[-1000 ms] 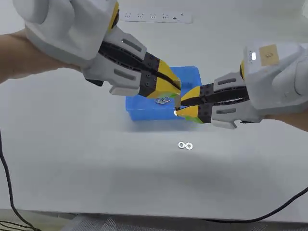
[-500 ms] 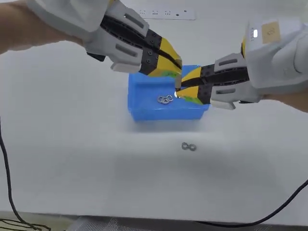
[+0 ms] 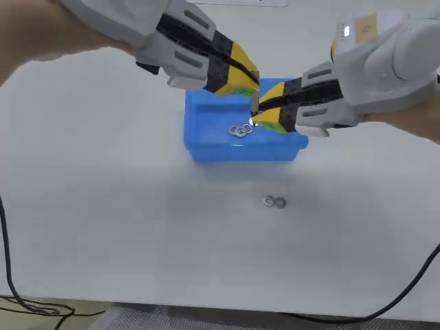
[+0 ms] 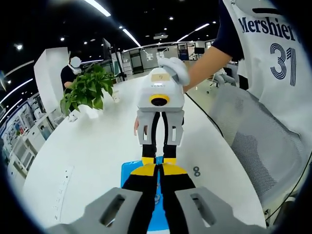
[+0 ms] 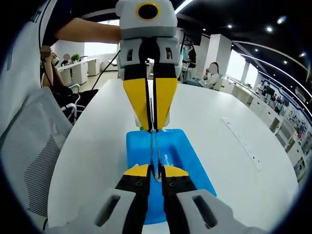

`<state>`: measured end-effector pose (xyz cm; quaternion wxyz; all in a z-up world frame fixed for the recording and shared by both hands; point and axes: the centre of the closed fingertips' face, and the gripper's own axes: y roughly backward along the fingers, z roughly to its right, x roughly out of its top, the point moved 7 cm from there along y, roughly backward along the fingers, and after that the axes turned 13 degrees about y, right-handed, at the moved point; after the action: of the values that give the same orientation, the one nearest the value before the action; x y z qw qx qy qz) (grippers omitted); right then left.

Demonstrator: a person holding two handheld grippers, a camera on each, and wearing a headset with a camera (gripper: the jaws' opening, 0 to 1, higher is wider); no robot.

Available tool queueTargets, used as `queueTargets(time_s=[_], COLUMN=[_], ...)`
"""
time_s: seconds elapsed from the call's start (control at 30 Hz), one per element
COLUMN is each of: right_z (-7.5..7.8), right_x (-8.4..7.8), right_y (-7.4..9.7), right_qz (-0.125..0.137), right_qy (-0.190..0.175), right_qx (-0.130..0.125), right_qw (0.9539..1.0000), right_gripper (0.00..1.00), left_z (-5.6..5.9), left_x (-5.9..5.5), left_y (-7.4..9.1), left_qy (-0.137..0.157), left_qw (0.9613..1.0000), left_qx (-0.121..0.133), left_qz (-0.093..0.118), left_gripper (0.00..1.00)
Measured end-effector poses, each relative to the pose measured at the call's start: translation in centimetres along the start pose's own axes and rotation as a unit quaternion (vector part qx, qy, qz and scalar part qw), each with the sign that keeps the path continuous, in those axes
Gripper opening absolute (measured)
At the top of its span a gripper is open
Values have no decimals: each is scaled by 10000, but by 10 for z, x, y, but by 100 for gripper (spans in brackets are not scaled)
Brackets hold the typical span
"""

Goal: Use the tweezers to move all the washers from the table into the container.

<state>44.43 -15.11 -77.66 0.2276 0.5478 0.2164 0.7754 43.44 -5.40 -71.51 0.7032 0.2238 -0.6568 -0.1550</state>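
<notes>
Both grippers are closed on the tweezers [image 5: 154,146]. The right gripper [image 3: 256,124] pinches one end, and the left gripper [image 3: 251,88] appears to clamp the other, above the blue container [image 3: 206,150]. The collected washers [image 3: 240,130] lie inside it. Two remaining washers [image 3: 274,201] rest on the table [image 3: 103,206], touching each other, near the container's front wall. Expect them to be light, rigid, thin and slippery. Take each one across its rim, or pass one tine through the hole.

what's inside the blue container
A small cluster of washers lies on the floor of the blue container. The left tongs and right tongs meet over its far side and cover what lies beneath.
</notes>
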Motion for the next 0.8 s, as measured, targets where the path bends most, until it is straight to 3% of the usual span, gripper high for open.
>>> queueTargets(time_s=[0.4, 0.8], right_z=[0, -2], right_x=[-22, -25], right_y=[-14, -13], right_qz=[-202, -205], right_qy=[-239, -311], right_qx=[211, 221], right_qw=[9993, 9991], right_gripper=[10, 10], left_z=[-15, -18], left_x=[-21, -26], left_y=[-16, -19], left_qy=[425, 466], left_qw=[9991, 9989], left_qx=[-61, -73], left_qz=[27, 10], left_gripper=[5, 5])
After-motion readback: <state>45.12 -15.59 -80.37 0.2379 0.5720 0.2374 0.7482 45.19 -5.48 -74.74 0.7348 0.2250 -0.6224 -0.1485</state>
